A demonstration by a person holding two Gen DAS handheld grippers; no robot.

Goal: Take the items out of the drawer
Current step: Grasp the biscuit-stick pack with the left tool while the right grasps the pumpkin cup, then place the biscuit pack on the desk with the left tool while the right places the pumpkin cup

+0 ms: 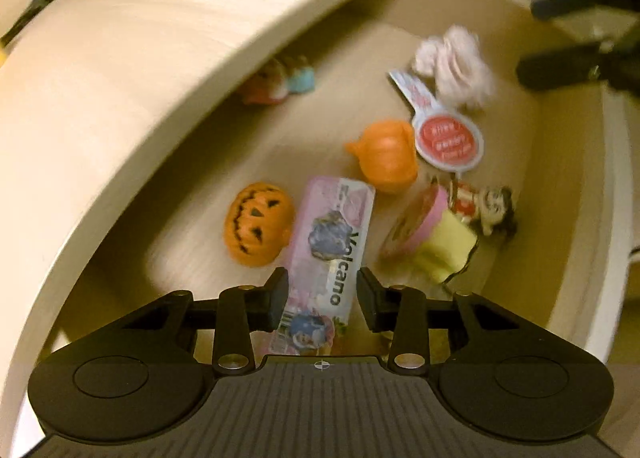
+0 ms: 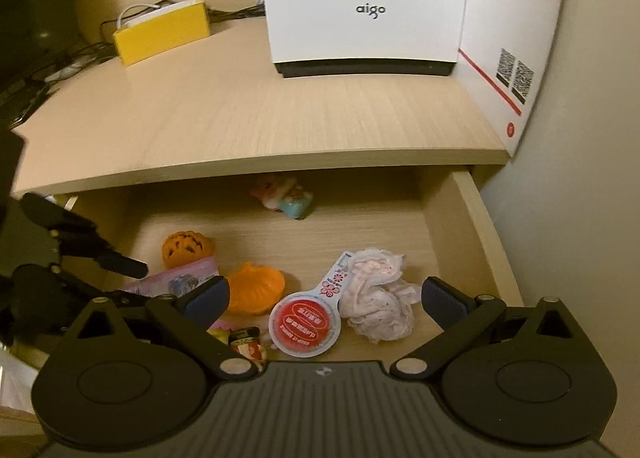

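The open wooden drawer [image 2: 476, 226] holds several small items. A pink "Volcano" packet [image 1: 332, 242] lies between the fingers of my left gripper [image 1: 322, 296]. The jaws stand partly apart around it, with a gap still showing on the right side. Beside the packet are a jack-o'-lantern toy [image 1: 258, 224], an orange pumpkin-shaped piece [image 1: 386, 156], a round red tag [image 1: 448, 140] and a crumpled pink tissue [image 1: 456, 62]. My right gripper [image 2: 324, 298] hangs wide open above the red tag [image 2: 304, 324] and the tissue [image 2: 376, 298], holding nothing.
A pink-lidded yellow cup [image 1: 436, 242] and a small doll [image 1: 488, 210] lie near the drawer's front. A pastel figurine [image 2: 284, 198] sits at the back under the desk top [image 2: 280, 118]. A white aigo box [image 2: 368, 6], a yellow box [image 2: 160, 34] and cables are on the desk.
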